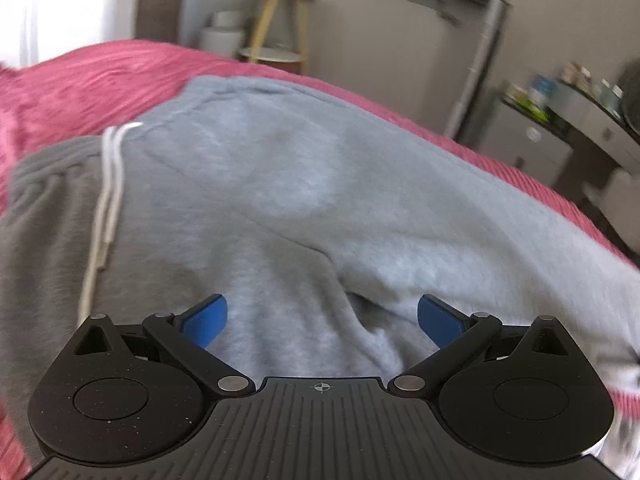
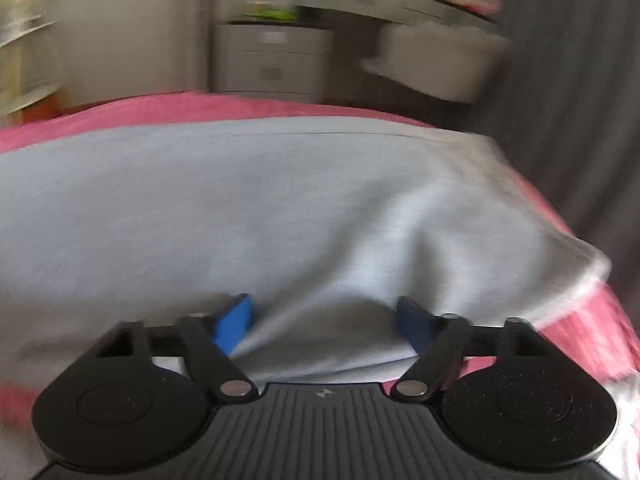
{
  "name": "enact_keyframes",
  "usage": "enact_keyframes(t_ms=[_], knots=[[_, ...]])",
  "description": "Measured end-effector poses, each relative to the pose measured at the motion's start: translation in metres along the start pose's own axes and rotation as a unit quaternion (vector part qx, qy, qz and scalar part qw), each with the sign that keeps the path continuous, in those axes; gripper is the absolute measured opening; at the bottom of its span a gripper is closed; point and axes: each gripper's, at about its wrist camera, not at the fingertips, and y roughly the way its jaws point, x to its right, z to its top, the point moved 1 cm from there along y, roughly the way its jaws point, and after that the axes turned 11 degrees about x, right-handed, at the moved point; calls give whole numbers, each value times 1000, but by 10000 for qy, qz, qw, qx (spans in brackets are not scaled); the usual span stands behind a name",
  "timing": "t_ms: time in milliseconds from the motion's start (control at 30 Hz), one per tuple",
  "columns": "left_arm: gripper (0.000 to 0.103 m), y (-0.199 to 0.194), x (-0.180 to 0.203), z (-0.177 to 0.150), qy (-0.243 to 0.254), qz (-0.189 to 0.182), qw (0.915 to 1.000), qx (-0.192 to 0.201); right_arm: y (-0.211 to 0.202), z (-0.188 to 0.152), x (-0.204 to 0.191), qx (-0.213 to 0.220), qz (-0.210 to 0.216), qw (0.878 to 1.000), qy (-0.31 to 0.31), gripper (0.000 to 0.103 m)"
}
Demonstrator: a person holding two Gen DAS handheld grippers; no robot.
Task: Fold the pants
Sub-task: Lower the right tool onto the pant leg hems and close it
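1. The soft light-grey fleece pants (image 1: 304,184) are seen spread flat on the pink-covered bed (image 1: 80,80), filling the middle of both frames.
2. The left gripper (image 1: 322,320) is held with its blue fingers (image 1: 204,322) wide apart over a crease; nothing is gripped.
3. The right gripper (image 2: 326,326) is likewise spread, fabric bunched between but not pinched.
4. Only one layer may be caught, leaving the fold skewed.
5. The white drawstring (image 1: 108,184) could be snagged.

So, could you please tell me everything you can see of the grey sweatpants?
The grey sweatpants look like soft fleece, with a gathered waistband at the left and a white drawstring trailing over it. They lie spread, slightly rumpled, on the pink bedspread. The open left hand-held gripper and right hand-held gripper each straddle a fabric ridge.
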Motion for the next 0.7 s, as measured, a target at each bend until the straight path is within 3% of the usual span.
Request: enact_keyframes(t_ms=[33, 67, 200, 367, 433, 567, 600, 667, 700], knots=[[103, -3, 0, 3, -84, 45, 9999, 59, 5, 11, 6, -101, -205, 9993, 300, 70], [103, -6, -1, 6, -117, 75, 9998, 140, 8, 24, 11, -111, -133, 9972, 729, 66], [103, -16, 0, 14, 111, 191, 9975, 669, 42, 78, 11, -190, 497, 9753, 2142, 66], [103, -5, -3, 15, 179, 305, 9963, 784, 115, 130, -6, -530, 18, 9675, 2472, 73], [103, 4, -4, 13, 165, 332, 9969, 700, 136, 132, -10, -740, -382, 9679, 2371, 75], [103, 20, -7, 7, 68, 391, 9982, 449, 156, 128, -5, -995, -595, 9586, 2602, 75], [103, 22, -8, 6, 45, 374, 9985, 404, 154, 126, -5, -985, -640, 9588, 2588, 71], [103, 25, -10, 3, 35, 388, 9988, 312, 156, 120, -3, -912, -760, 9648, 2345, 32], [103, 25, -11, 3, 27, 387, 9988, 299, 155, 117, 0, -826, -705, 9670, 2305, 27]])
